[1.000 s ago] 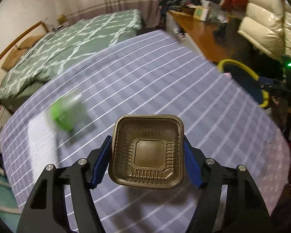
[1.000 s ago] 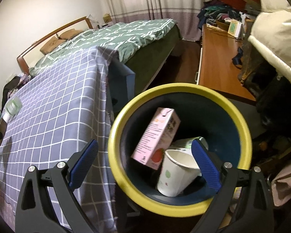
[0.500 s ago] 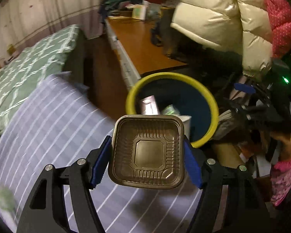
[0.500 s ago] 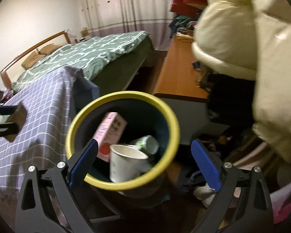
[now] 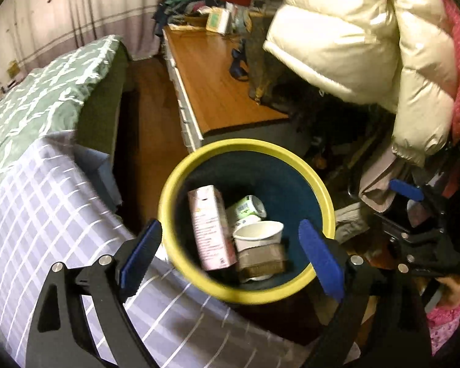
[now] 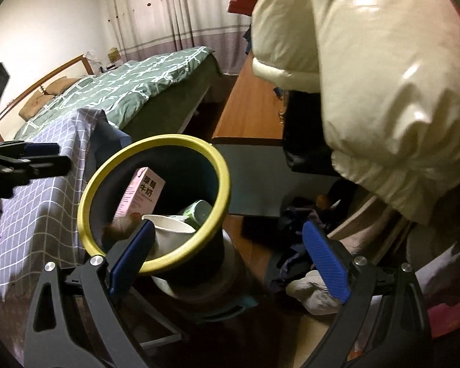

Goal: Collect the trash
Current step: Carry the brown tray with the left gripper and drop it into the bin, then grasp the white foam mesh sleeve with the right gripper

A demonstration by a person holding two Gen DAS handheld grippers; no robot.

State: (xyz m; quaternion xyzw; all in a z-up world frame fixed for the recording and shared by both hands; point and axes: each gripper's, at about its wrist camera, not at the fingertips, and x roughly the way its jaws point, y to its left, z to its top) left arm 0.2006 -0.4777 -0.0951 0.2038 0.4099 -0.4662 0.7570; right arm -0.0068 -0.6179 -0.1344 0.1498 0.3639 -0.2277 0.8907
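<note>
A dark bin with a yellow rim (image 5: 245,145) stands beside the table. My left gripper (image 5: 230,245) hangs over it, its jaws opening, with nothing between the blue pads. The brown plastic tray (image 5: 262,260) lies inside the bin, blurred, next to a pink carton (image 5: 210,227), a white paper cup (image 5: 257,233) and a green-labelled container (image 5: 248,208). My right gripper (image 6: 230,236) is open and empty, low at the bin's right side; the bin rim (image 6: 156,141) is at centre left in its view. The carton (image 6: 142,193) and cup (image 6: 171,233) show there too.
A table with a purple checked cloth (image 5: 46,214) lies left of the bin, a green-quilted bed (image 5: 40,92) behind it. A wooden desk (image 5: 217,86) runs beyond the bin. A cream puffy jacket (image 5: 368,46) hangs at right over floor clutter (image 6: 294,257).
My left gripper swung from over the table to above the bin and opened; the brown tray left its pads and dropped in. The right gripper drifted off to the bin's right.
</note>
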